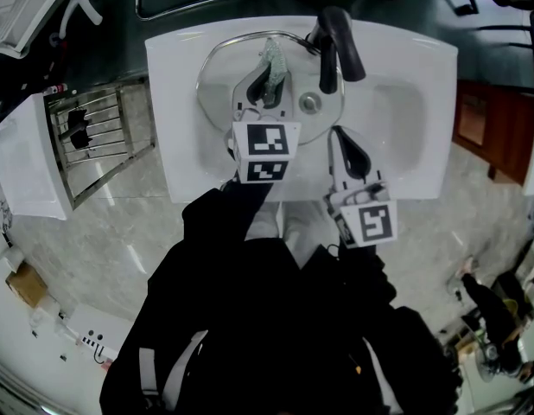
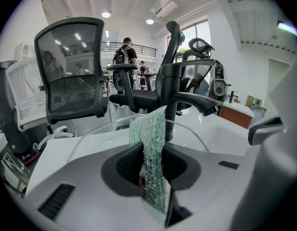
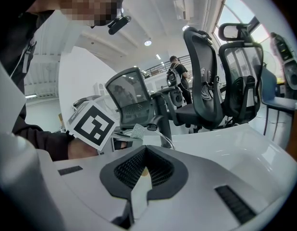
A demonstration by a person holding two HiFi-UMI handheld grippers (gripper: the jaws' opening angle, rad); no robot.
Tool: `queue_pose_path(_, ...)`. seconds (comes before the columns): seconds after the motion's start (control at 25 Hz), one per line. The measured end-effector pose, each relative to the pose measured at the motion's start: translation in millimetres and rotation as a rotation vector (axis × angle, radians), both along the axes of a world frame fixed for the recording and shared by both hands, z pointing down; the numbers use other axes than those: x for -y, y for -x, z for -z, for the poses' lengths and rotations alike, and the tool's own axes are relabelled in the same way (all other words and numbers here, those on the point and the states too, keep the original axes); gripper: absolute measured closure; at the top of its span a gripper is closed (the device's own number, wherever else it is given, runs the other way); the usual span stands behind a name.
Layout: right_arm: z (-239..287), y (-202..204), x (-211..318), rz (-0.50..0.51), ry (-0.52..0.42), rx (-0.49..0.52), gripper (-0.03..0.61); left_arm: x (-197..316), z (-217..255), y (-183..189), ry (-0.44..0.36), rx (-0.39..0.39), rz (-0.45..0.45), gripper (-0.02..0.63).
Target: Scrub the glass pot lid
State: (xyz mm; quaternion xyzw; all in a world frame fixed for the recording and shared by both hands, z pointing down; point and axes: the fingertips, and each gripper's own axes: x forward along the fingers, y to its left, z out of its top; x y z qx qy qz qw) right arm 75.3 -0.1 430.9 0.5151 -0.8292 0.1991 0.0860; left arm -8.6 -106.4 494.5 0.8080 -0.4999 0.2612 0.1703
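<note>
Left gripper view: left gripper (image 2: 154, 177) pinches green cloth (image 2: 149, 134). Head view adds glass lid (image 1: 222, 89) beneath; right gripper (image 1: 343, 150), pressed together, probably empty, by the near edge of sink (image 1: 405, 119).

The left gripper (image 1: 265, 80) is holding a green cloth (image 1: 272, 57) over the lid (image 1: 241, 38) lying in the sink (image 1: 422, 85) by the back-edge faucet (image 1: 340, 41), while the right gripper (image 1: 345, 148) is hovering near the front edge.

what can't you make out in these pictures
- Middle of the glass pot lid: head view, behind the left hand-held gripper and its green scrub cloth.
- Whether the right hand-held gripper, jaws shut, touches the lid rim: right gripper view, its own body covers it.
- Far person: gripper views, too small.
</note>
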Motion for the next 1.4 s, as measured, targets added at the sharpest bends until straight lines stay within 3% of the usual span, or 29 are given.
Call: queue_pose_path(1.4, -9, -13, -7, -0.023, 0.021, -0.001, 0.59, -31, -26, -52, -0.009, 0.178, -0.291, 0.529)
